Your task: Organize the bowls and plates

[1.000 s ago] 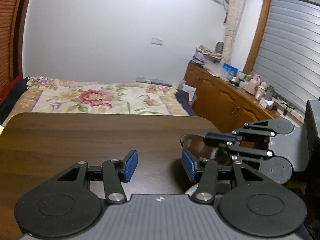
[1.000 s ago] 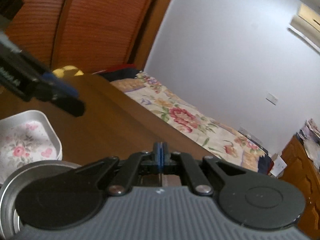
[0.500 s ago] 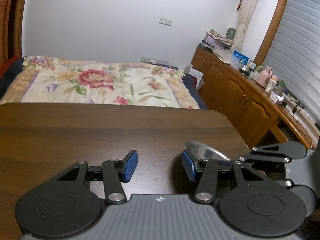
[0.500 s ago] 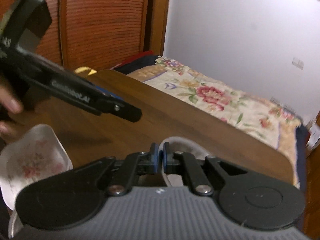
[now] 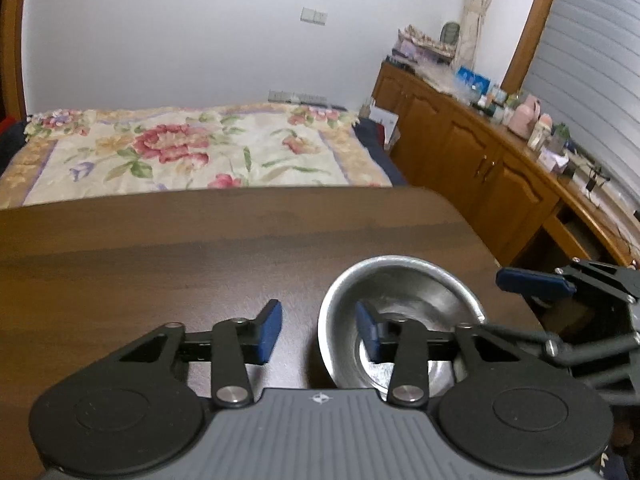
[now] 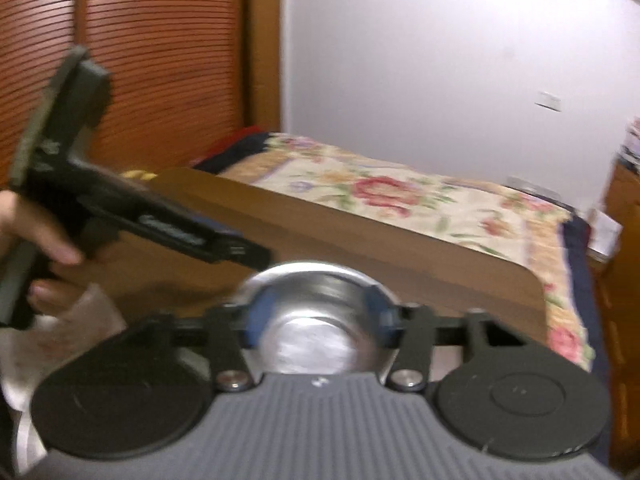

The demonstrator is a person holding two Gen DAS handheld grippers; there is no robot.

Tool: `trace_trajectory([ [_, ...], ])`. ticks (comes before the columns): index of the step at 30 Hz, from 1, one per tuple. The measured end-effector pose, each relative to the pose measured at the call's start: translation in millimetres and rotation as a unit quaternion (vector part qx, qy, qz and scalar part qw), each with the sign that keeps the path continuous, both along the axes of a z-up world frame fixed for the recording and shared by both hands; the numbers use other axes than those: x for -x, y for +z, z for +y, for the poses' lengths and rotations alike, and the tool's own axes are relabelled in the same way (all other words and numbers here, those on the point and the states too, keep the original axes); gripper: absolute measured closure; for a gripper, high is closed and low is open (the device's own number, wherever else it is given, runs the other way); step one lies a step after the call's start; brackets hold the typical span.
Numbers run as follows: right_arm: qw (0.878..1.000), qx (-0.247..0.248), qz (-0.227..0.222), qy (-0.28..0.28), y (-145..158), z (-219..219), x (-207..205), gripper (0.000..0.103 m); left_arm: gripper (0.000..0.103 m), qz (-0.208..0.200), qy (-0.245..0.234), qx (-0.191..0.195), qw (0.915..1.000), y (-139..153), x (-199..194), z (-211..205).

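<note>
Steel bowl (image 5: 400, 304) upright on wooden table (image 5: 200, 248), near right edge. Left gripper (image 5: 318, 334) spread, straddling bowl's near-left rim. Right gripper (image 6: 318, 316) spread wide, not gripping.

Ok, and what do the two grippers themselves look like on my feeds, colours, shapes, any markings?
Both match: the left gripper and the right gripper have black linkage arms with silver pivot screws, blue pads on the fingertips, and two round black discs flanking a ribbed grey body with a small emblem. From the right wrist view, the left one's black side carries blurred, unreadable lettering, held by a bare hand.
</note>
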State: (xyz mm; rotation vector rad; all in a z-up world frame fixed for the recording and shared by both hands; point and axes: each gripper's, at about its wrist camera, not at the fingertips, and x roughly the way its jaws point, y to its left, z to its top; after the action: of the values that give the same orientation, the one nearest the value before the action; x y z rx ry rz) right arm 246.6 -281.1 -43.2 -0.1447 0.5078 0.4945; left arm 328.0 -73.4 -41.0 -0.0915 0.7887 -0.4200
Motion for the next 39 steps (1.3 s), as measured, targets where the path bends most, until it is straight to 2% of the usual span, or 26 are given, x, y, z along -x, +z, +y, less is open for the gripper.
trace_trajectory([
  [2, 0.999, -0.009, 0.022, -0.025, -9.2, -12.9, -9.1, 0.046, 0.067, 0.009, -0.002, -0.005, 0.9999, -5.8, -2.0, -2.3],
  [3, 0.999, -0.017, 0.034, -0.034, -13.5, -17.6, -13.2, 0.046, 0.073, 0.014, -0.002, -0.005, 0.9999, -8.4, -3.0, -2.5],
  [6, 0.992, -0.069, 0.093, -0.044, -30.4, -29.9, -26.4, 0.052, 0.080, 0.037, 0.000, 0.004, 0.9993, -16.7, -7.6, -0.3],
  [7, 0.990, -0.079, 0.108, -0.042, -35.1, -30.8, -28.4, 0.064, 0.081, 0.042, -0.002, 0.012, 0.9990, -19.1, -8.1, 1.0],
  [9, 0.987, -0.100, 0.122, -0.041, -40.7, -31.0, -28.7, 0.070, 0.087, 0.051, -0.008, 0.022, 0.9984, -21.1, -6.7, -0.7],
  [10, 0.985, -0.110, 0.129, -0.036, -41.8, -30.6, -29.0, 0.077, 0.092, 0.052, -0.013, 0.026, 0.9982, -21.2, -5.6, -1.3],
  [11, 0.983, -0.122, 0.134, -0.031, -42.0, -29.5, -28.5, 0.086, 0.092, 0.052, -0.013, 0.023, 0.9983, -19.9, -4.9, -3.5],
  [17, 0.984, -0.129, 0.116, -0.050, -25.6, -32.5, -24.1, 0.094, 0.095, 0.024, -0.013, 0.027, 0.9993, -1.3, 3.6, -6.7],
  [23, 0.986, -0.134, 0.080, -0.056, 3.2, -35.4, -19.1, 0.094, 0.095, -0.027, -0.016, 0.026, 0.9992, 31.1, 20.1, -10.0],
  [29, 0.986, -0.145, 0.050, -0.060, 26.8, -36.3, -8.9, 0.094, 0.095, -0.058, -0.019, 0.041, 0.9973, 58.0, 38.0, -3.9],
  [33, 0.987, -0.147, 0.039, -0.052, 38.2, -31.9, 8.3, 0.094, 0.095, -0.070, -0.022, 0.042, 0.9964, 68.4, 58.3, 3.5],
  [39, 0.985, -0.162, 0.046, -0.041, 33.4, -26.9, 30.4, 0.094, 0.095, -0.070, -0.026, 0.052, 0.9959, 69.8, 89.4, 20.8],
])
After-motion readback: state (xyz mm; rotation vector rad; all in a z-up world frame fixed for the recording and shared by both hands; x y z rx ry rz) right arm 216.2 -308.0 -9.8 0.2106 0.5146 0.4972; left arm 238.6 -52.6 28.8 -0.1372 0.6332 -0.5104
